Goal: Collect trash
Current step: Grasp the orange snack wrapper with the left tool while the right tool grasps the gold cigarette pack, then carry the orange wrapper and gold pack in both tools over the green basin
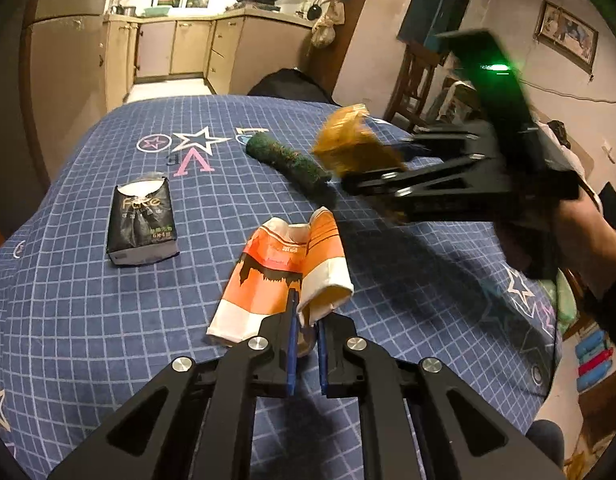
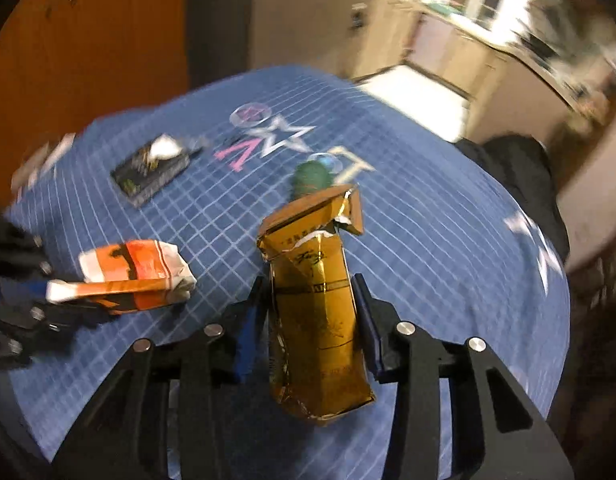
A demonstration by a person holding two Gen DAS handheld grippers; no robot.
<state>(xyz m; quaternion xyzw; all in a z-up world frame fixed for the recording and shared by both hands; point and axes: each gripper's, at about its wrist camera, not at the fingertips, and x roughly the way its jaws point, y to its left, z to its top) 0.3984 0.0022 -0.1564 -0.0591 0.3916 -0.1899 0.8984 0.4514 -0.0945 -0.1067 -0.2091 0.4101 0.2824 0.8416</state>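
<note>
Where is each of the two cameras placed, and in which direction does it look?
Left wrist: sits on the left gripper, looks across the blue table toward a kitchen; its fingers pinch the orange paper bag; the right gripper and a hand show.
Right wrist: sits on the right gripper, looks down over the table; its fingers clamp the gold wrapper; the left gripper shows.
Shared: bag, wrapper, tissue pack, green roll.

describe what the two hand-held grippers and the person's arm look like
Both are matte black angular frames with cut-out linkage arms and round silver pivot bolts. The left hand-held gripper and right hand-held gripper carry blue pads on their fingers. A green light glows on the right one's upright black body. The hand is bare, with a dark sleeve at the wrist. No cables show.
</note>
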